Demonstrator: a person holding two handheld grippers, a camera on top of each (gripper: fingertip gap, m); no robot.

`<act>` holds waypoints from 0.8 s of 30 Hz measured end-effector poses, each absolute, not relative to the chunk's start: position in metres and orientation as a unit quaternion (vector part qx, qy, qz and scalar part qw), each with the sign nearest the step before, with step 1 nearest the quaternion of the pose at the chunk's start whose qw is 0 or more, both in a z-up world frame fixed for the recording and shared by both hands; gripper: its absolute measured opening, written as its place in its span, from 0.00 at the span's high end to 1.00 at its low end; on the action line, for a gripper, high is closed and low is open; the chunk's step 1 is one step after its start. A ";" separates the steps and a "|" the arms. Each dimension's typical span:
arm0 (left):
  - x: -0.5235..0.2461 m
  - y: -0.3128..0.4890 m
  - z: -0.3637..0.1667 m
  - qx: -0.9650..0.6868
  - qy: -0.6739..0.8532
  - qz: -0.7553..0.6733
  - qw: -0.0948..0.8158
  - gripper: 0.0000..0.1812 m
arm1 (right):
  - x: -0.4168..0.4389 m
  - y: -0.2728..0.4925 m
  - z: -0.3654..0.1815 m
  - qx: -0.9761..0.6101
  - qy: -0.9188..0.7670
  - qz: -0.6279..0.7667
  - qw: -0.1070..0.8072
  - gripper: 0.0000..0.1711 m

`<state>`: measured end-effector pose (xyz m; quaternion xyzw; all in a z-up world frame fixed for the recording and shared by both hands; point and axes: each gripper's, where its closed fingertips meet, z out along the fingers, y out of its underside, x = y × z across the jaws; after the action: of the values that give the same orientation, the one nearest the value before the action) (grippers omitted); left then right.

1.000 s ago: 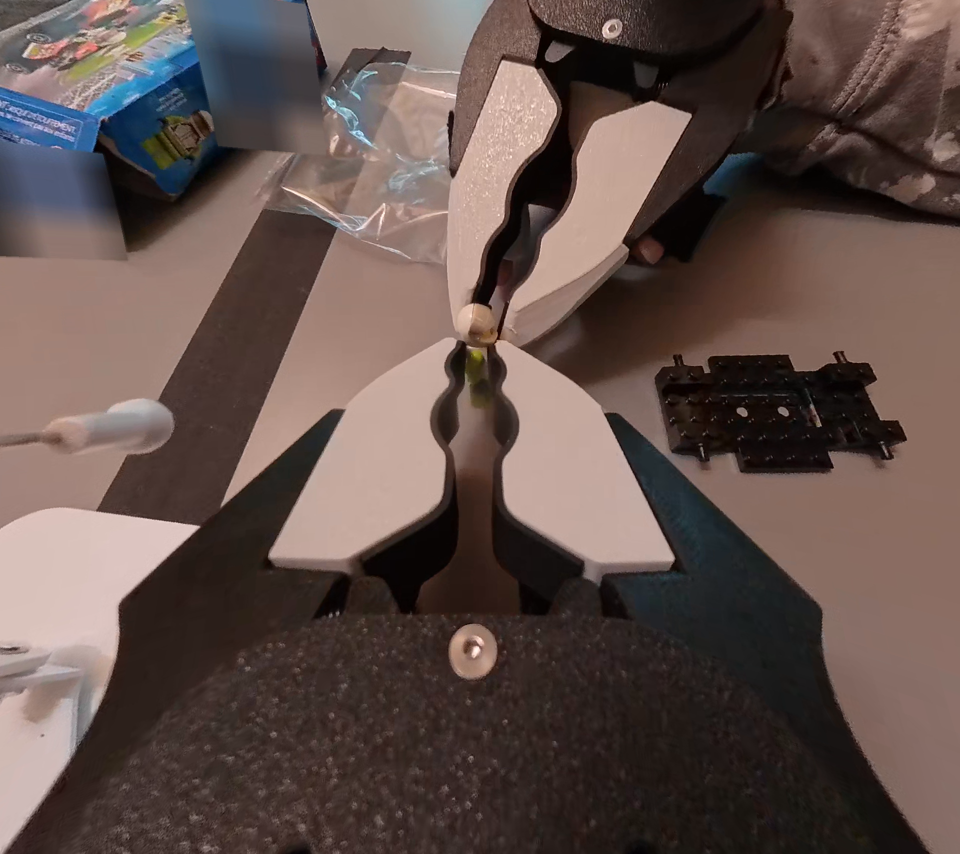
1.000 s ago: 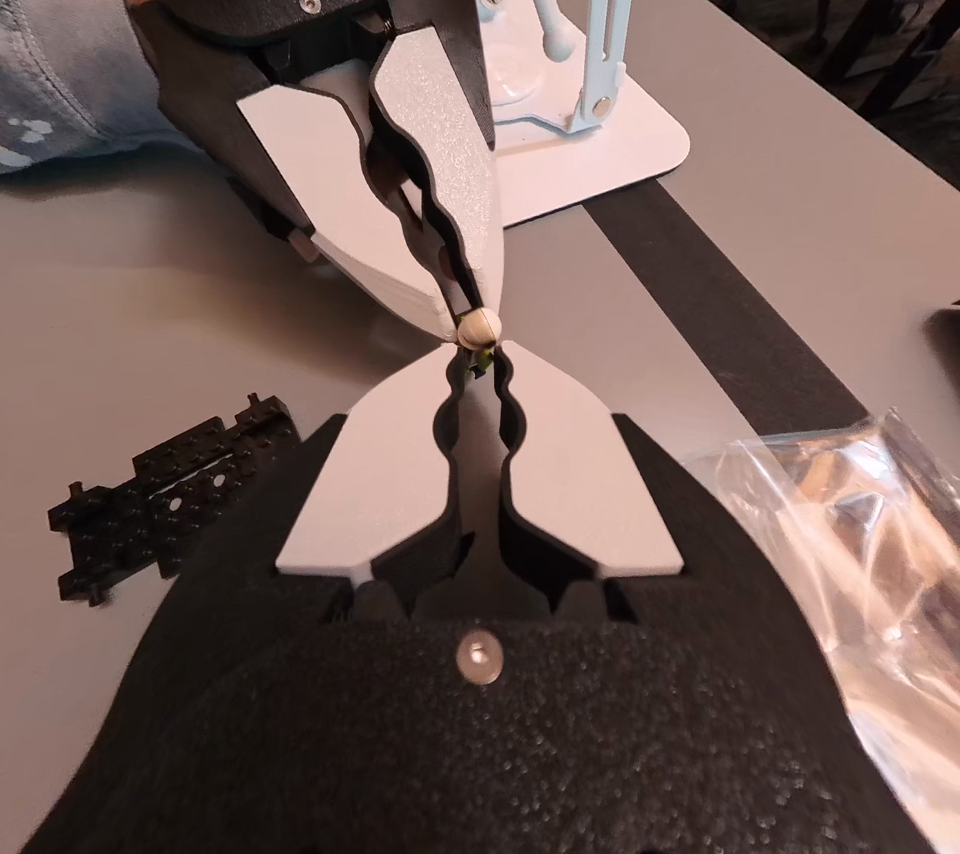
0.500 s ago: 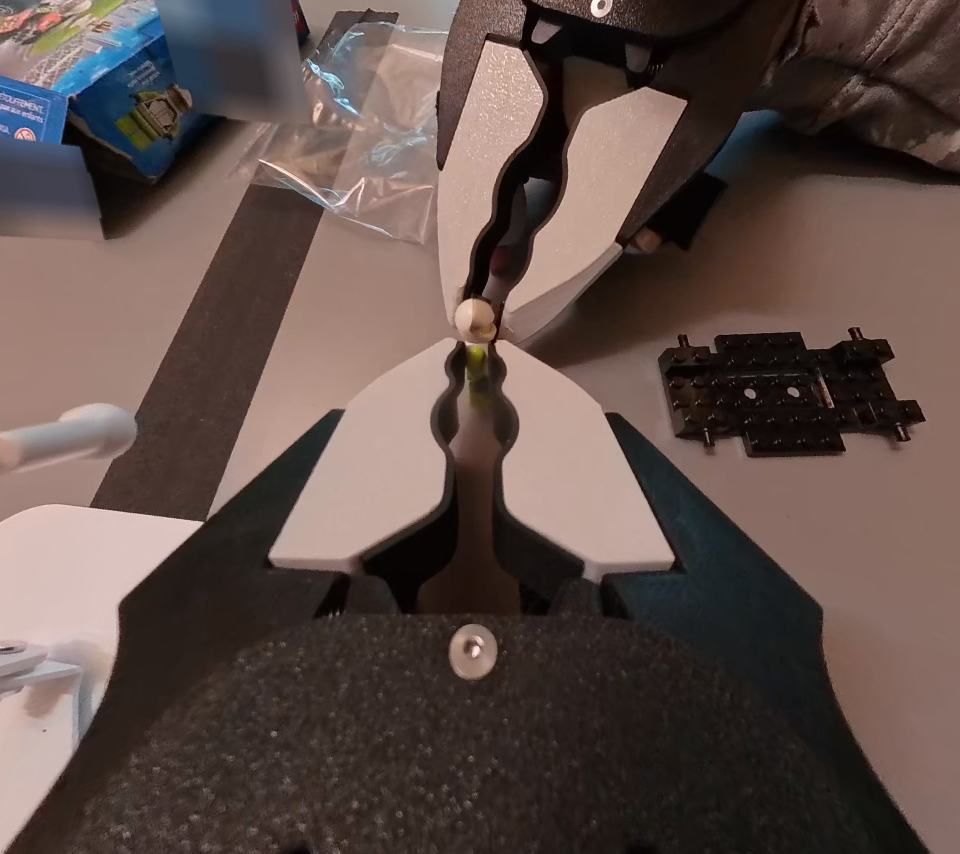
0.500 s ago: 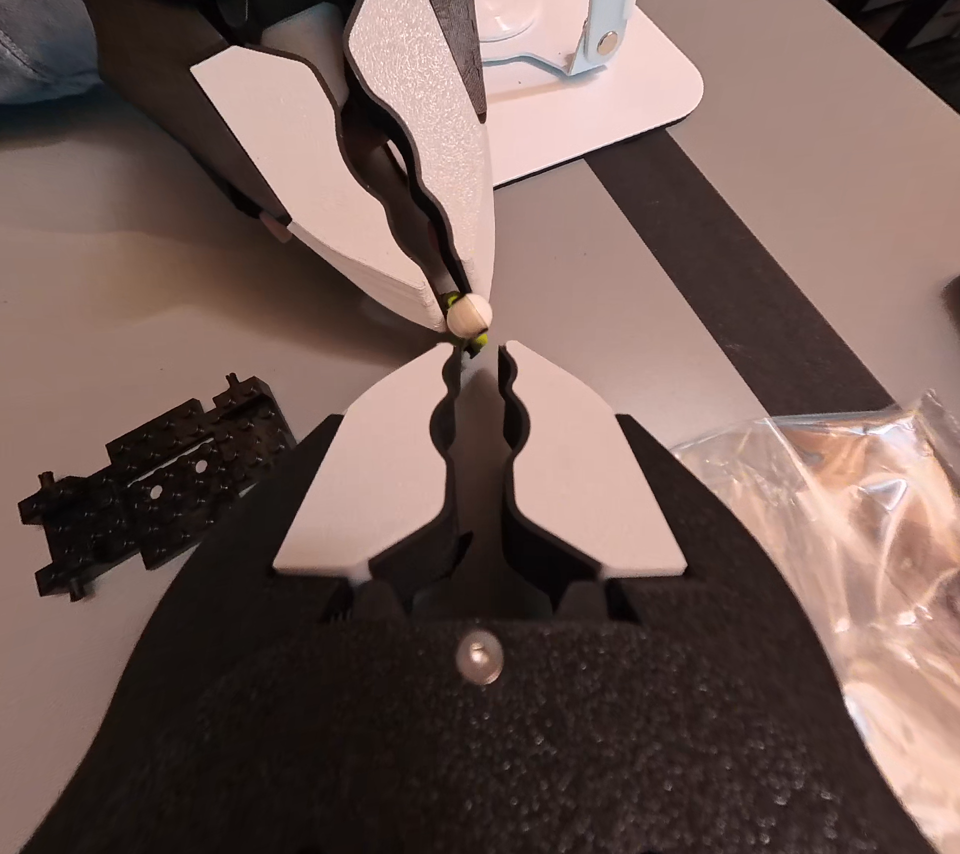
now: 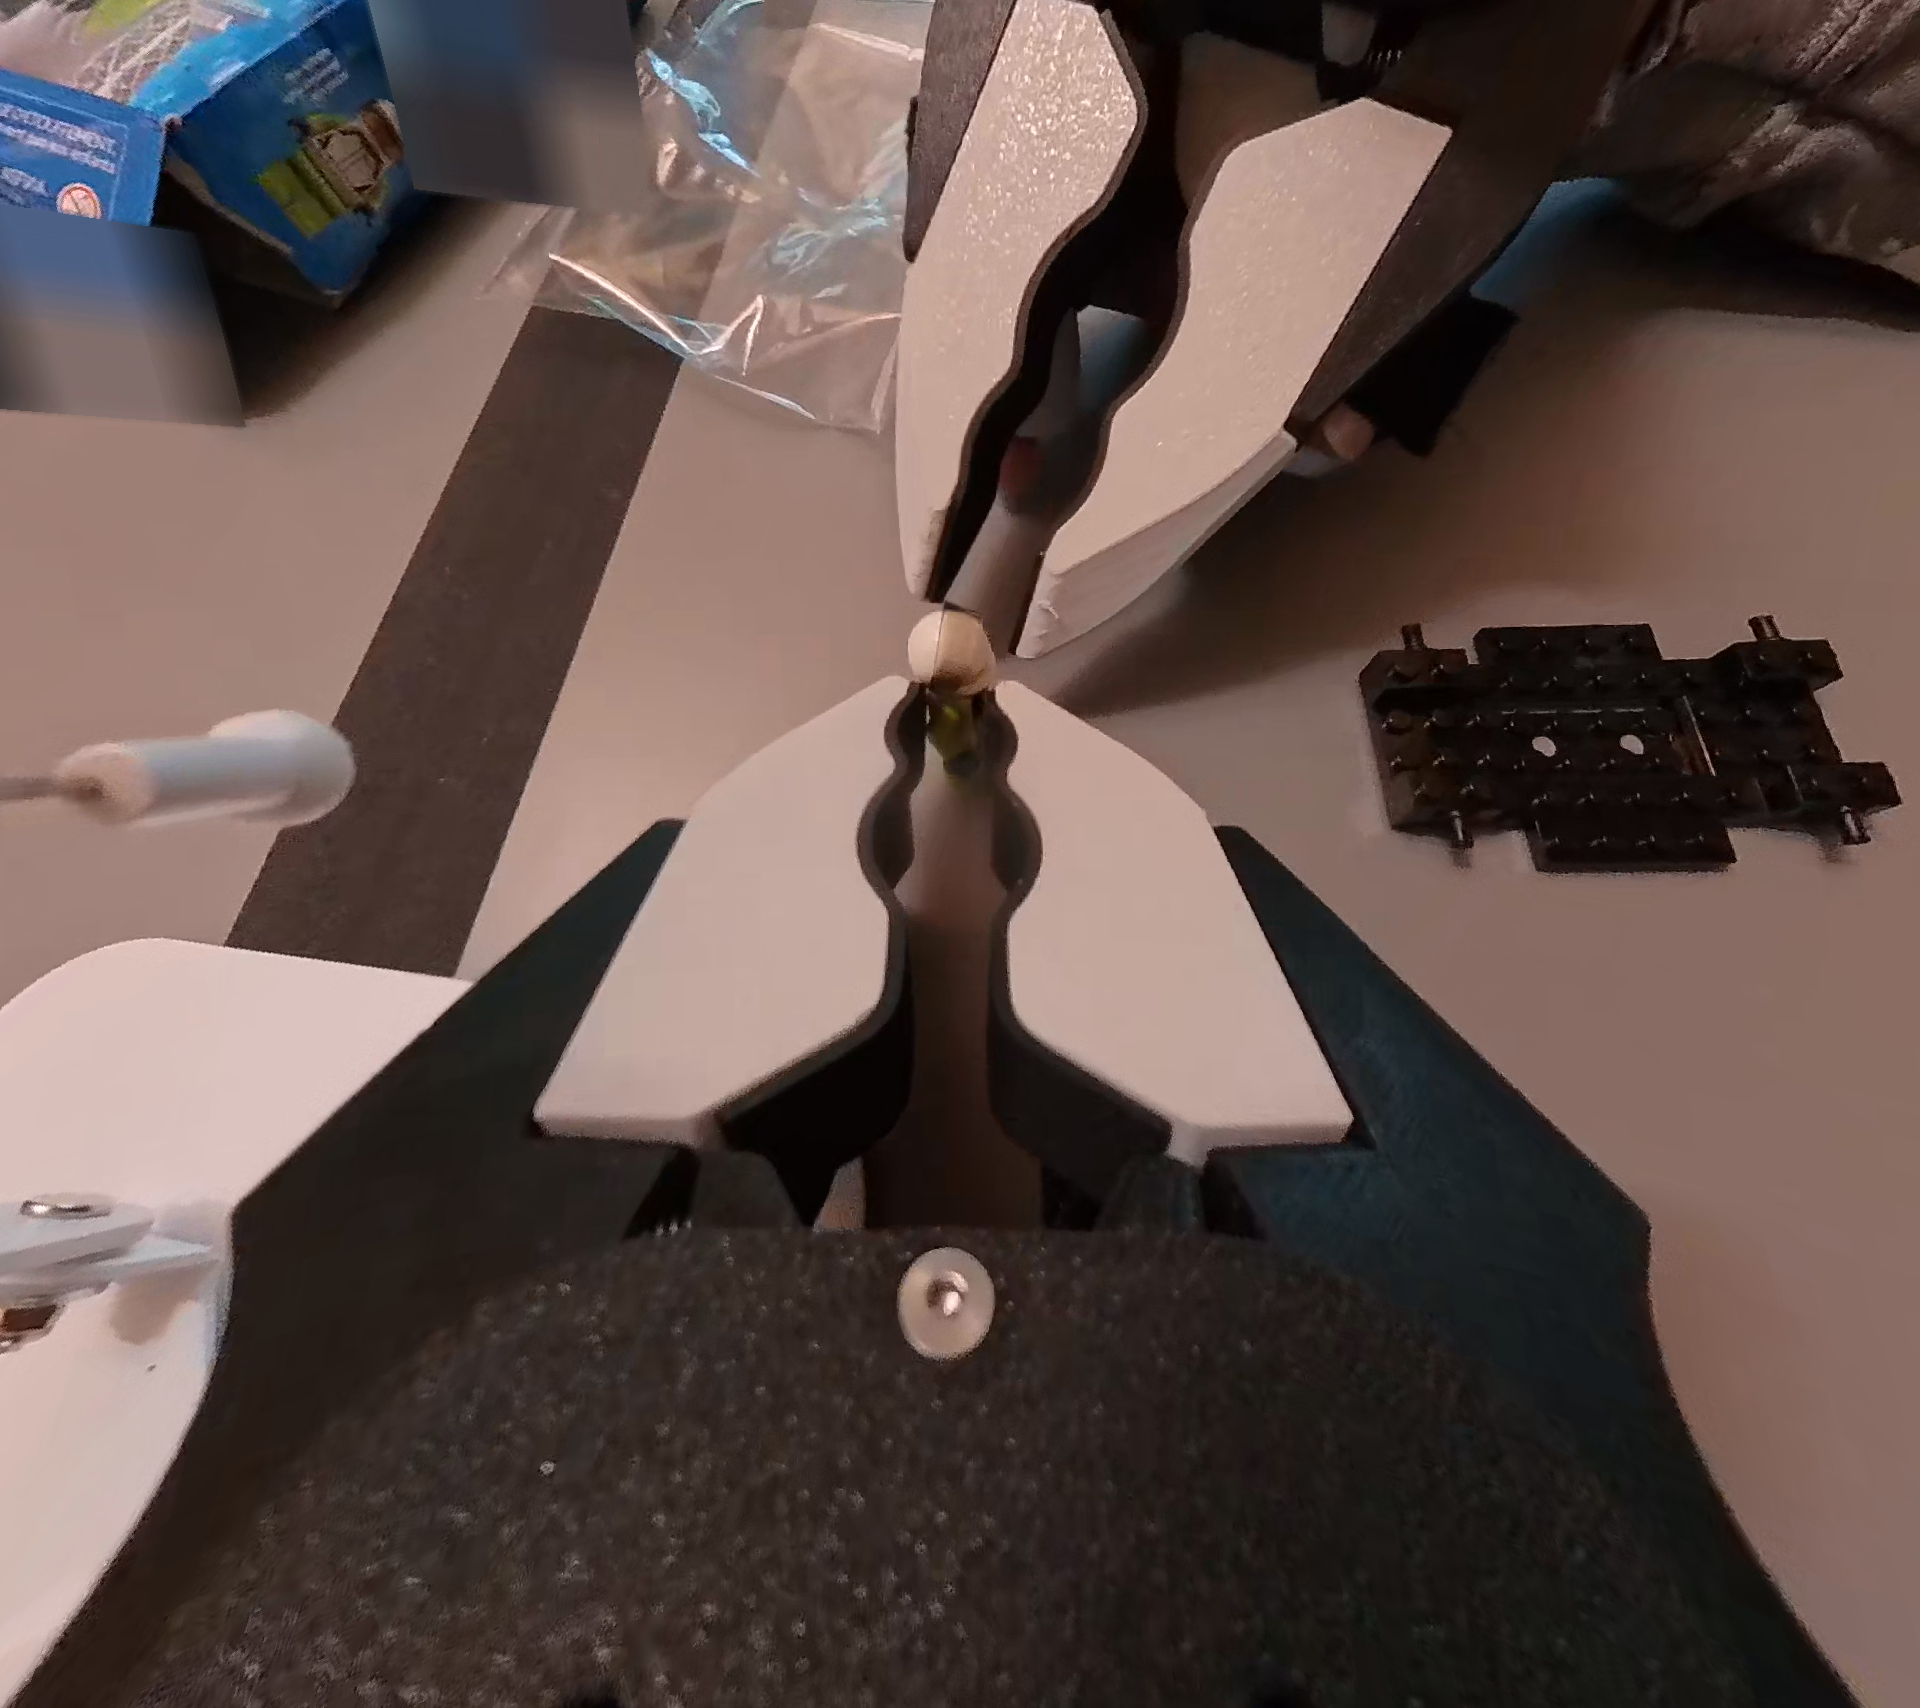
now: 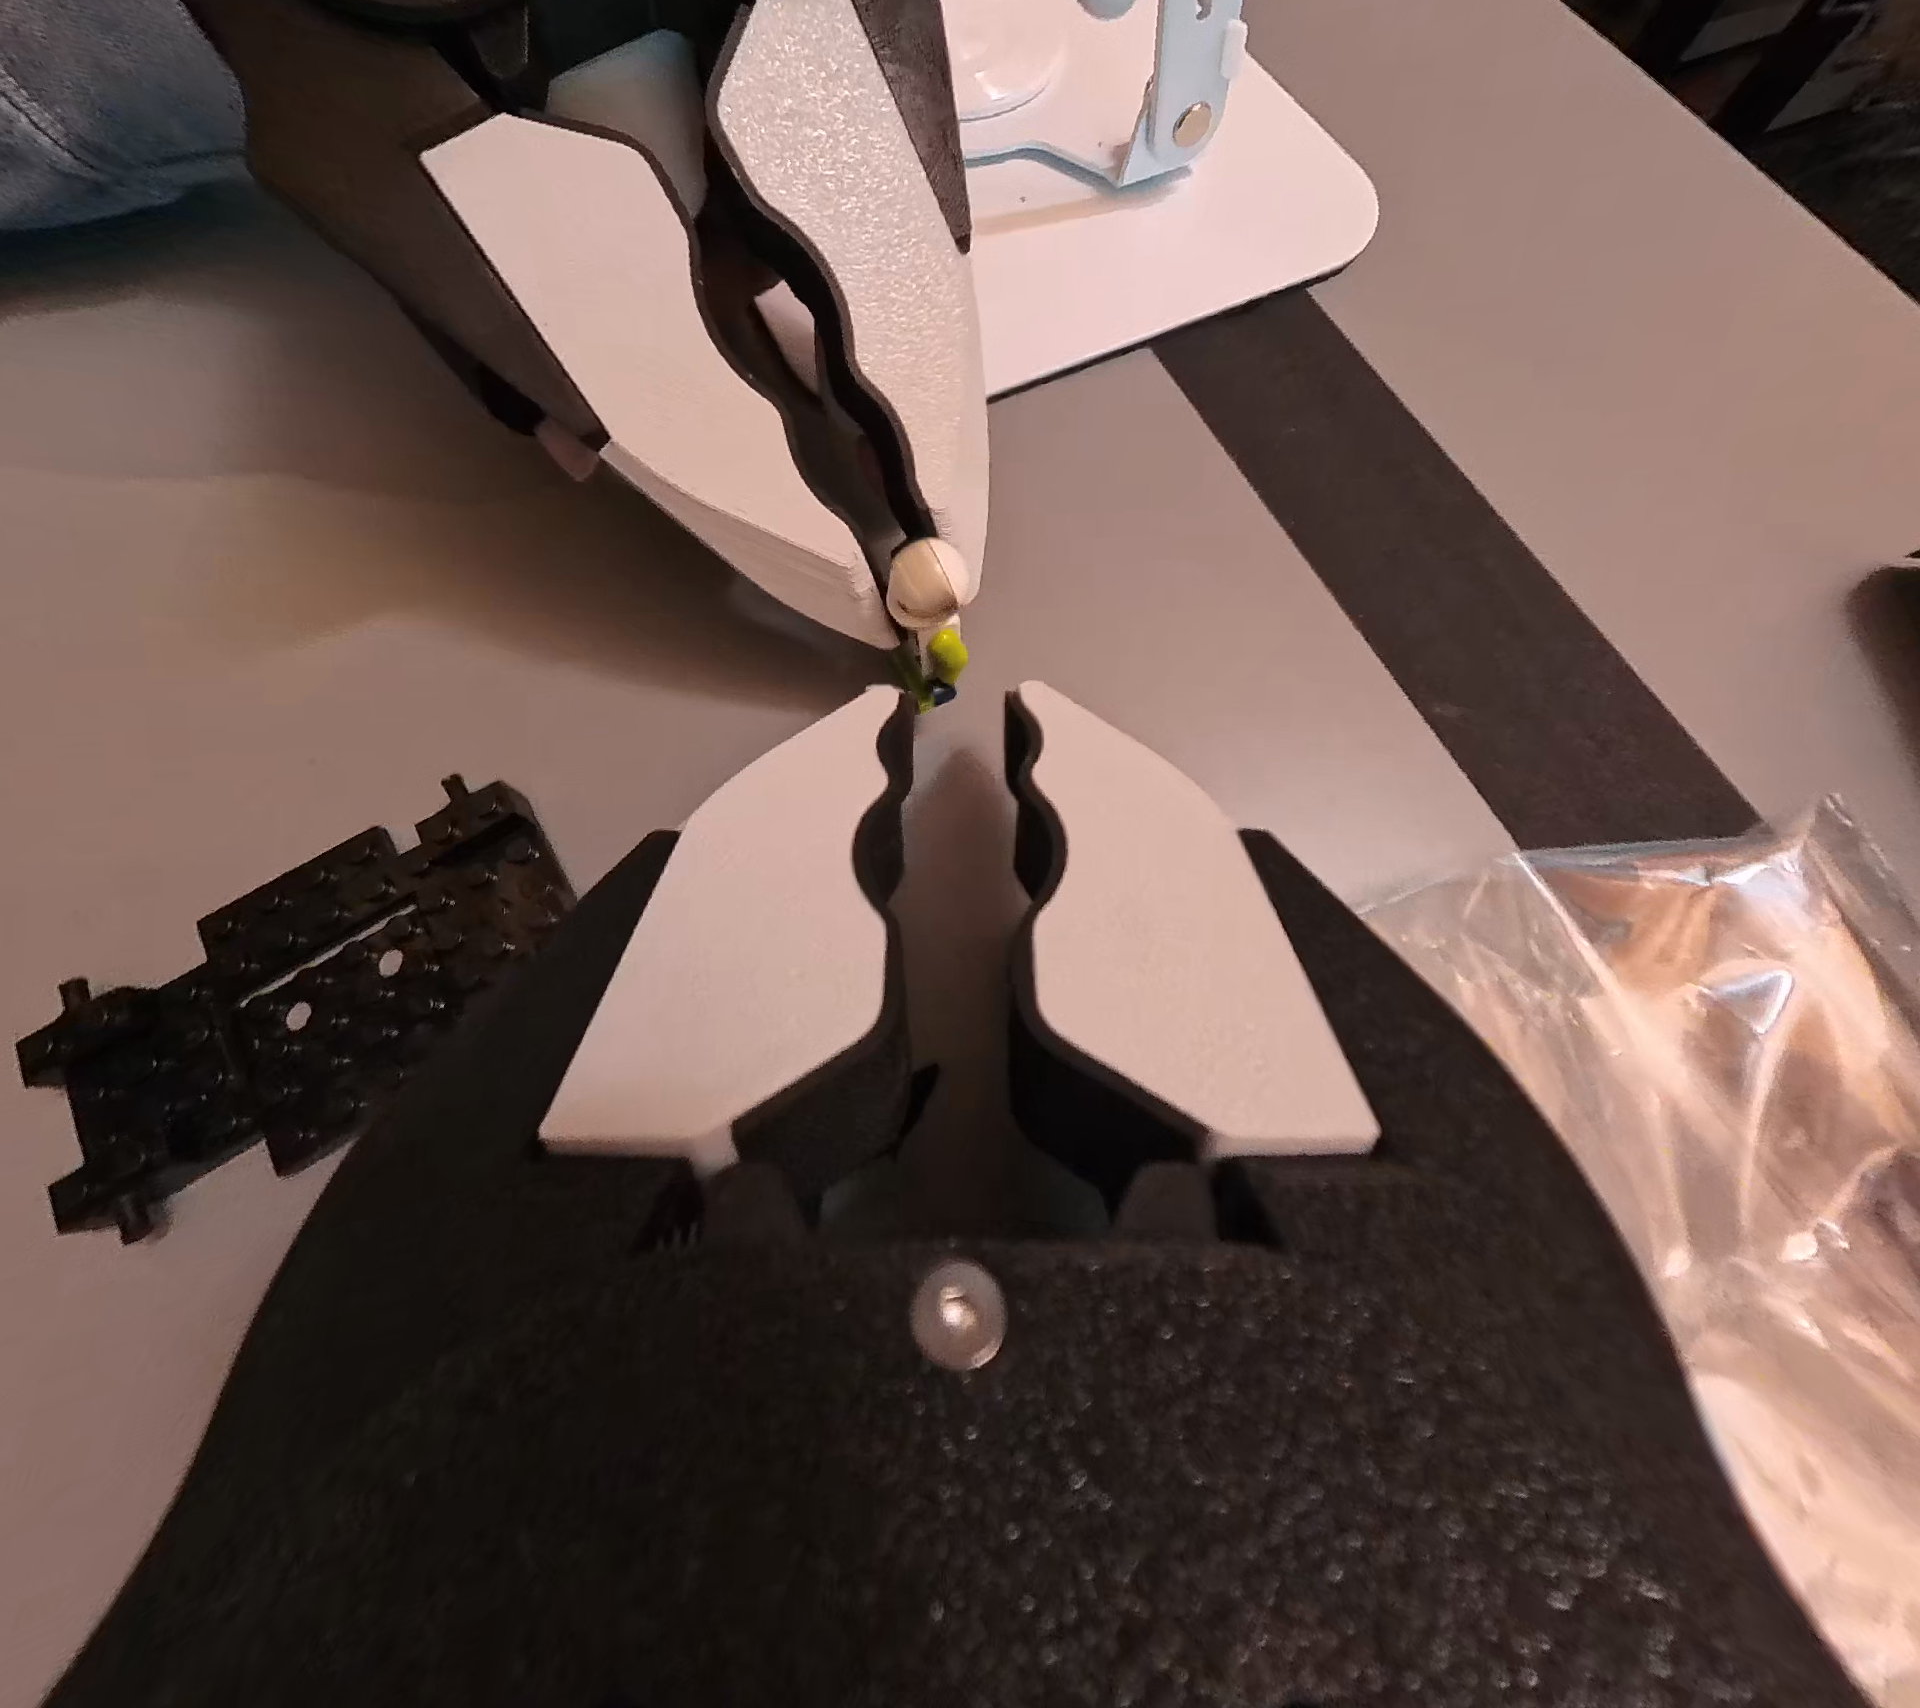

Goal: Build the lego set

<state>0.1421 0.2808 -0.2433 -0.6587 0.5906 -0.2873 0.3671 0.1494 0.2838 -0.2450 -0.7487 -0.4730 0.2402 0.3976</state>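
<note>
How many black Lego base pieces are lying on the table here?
1. The black base piece lies flat on the grey table, on the right in the left wrist view and partly behind the right gripper in its own view.

Between the white fingertips (image 6: 894,609) of the left gripper (image 5: 948,694) sits a small figure (image 6: 932,619) with a cream head and lime-green body. The right gripper (image 6: 958,700) has the same white fingers on a speckled black body. Left of its fingers lies a black studded chassis plate (image 6: 260,1014); right of them, a clear plastic bag (image 6: 1683,1087). The table (image 6: 260,671) is grey with a black stripe (image 6: 1455,578).
</note>
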 end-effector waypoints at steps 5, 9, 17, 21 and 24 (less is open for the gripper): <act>0.139 0.284 -0.243 -0.661 0.588 -0.285 0.369 0.95 | 0.143 0.286 -0.244 -0.744 -0.476 0.244 0.400 0.90; 0.136 0.285 -0.244 -0.663 0.589 -0.279 0.369 0.94 | 0.141 0.287 -0.244 -0.745 -0.477 0.243 0.398 0.91; 0.136 0.286 -0.244 -0.662 0.589 -0.274 0.374 0.95 | 0.141 0.288 -0.244 -0.744 -0.476 0.241 0.401 0.93; 0.135 0.285 -0.244 -0.659 0.592 -0.274 0.375 0.95 | 0.141 0.287 -0.243 -0.742 -0.477 0.241 0.405 0.95; 0.135 0.281 -0.245 -0.651 0.602 -0.272 0.373 0.95 | 0.140 0.285 -0.243 -0.738 -0.482 0.244 0.404 0.95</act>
<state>0.1347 0.2814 -0.2447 -0.6513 0.6018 -0.2724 0.3734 0.1404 0.2855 -0.2426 -0.7383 -0.4817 0.2437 0.4044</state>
